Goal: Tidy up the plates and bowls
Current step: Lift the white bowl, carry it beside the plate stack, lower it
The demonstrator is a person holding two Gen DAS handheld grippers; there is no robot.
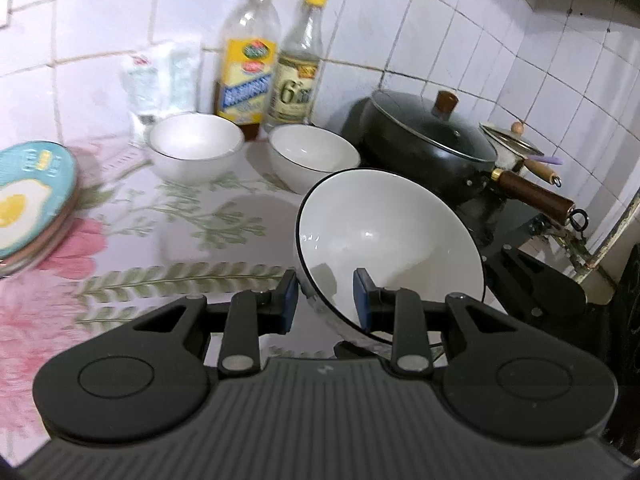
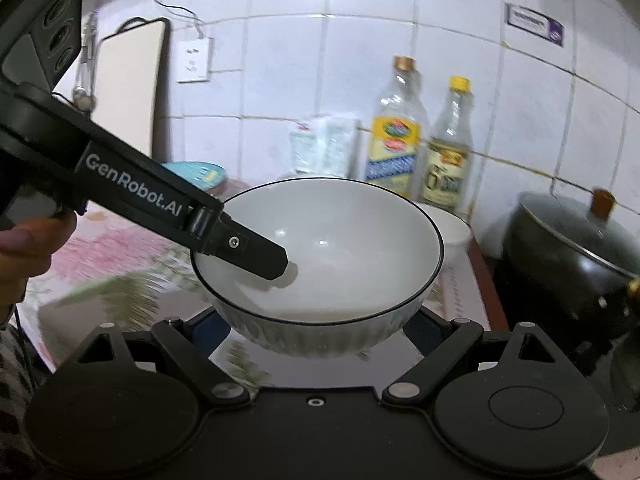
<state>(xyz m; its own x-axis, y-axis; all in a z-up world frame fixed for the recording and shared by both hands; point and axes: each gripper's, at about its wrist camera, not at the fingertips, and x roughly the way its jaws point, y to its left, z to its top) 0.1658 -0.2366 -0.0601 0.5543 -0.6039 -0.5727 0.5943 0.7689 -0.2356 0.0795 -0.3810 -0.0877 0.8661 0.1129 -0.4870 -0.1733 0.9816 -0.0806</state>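
- The left claw (image 1: 326,300) grips the rim of a white ceramic bowl with a thin black edge (image 1: 390,240), one blue pad (image 1: 289,300) outside the wall and the other inside, so the bowl hangs tilted above the floral-covered desk (image 1: 120,280).
- In the right wrist view the same bowl (image 2: 320,248) sits between the spread fingers of the right claw (image 2: 318,328); its blue pads flank the ribbed lower wall, but whether they press on it cannot be told.
- The double hold looks like a hand-off or a steadying move, a rim pinch alone leaving the bowl free to swing.
- Ahead of the left claw, two plain white bowls (image 1: 196,146) (image 1: 314,156) stand apart on the desk, likely stacking targets, in front of a yellow-labelled oil bottle (image 1: 248,60) and a clear vinegar bottle (image 1: 298,68).
- Far to the claw's left lies a stack of plates topped by a blue fried-egg plate (image 1: 32,196), near the desk's edge.
- To its right, a black lidded pan with a wooden handle (image 1: 432,140) crowds the stove side.
- Open room lies between claw and the two bowls; the tiled wall behind the bottles closes off the far side.
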